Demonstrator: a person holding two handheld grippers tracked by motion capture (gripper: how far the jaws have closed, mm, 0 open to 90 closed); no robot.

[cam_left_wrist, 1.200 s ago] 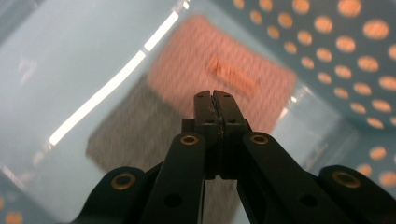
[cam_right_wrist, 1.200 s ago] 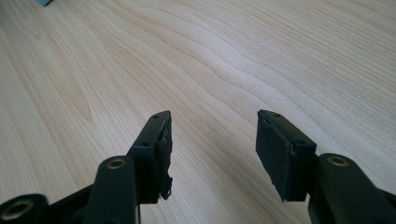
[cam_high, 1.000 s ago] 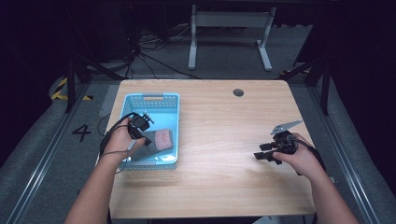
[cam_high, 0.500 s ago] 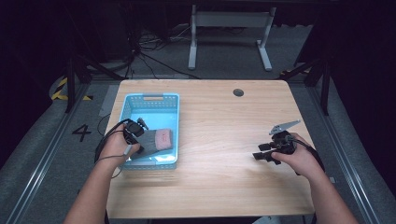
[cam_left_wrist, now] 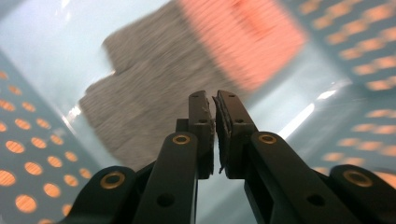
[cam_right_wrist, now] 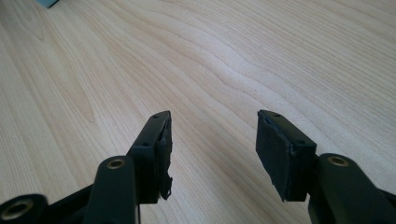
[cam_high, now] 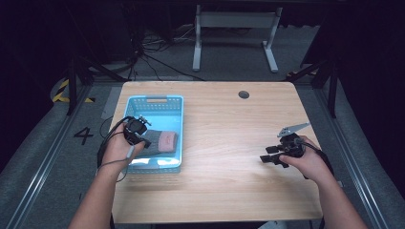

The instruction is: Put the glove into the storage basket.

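Hovering inside the blue basket (cam_high: 169, 101), the left tool (cam_high: 143, 138) has its jaws drawn almost together, a thin slit between the pads and nothing caught there. Just beyond its tips lies the grey sock (cam_left_wrist: 154, 88) with a pink cuff (cam_left_wrist: 243, 37), flat on the basket floor. The nearly shut jaws suggest either a pinch about to be opened for a grab or a grip just let go; which of the two cannot be judged from this moment alone. In the left gripper view the fabric is blurred, and the grey part sits directly ahead of the tips and a little to their left, not touching them as far as can be told.

In the high view the sock (cam_high: 160, 141) runs its long axis across the basket, away from the left tool toward the basket's far side wall, pink cuff at the far end and grey foot end nearest the tips. That puts the foot end as the handy place to pinch.

Farther right, well apart from the basket, the right tool (cam_high: 268, 159) rests low over the bare desk (cam_high: 229, 124), jaws spread wide and holding nothing, probably parked there as a ready spare, pointing back toward the basket side.
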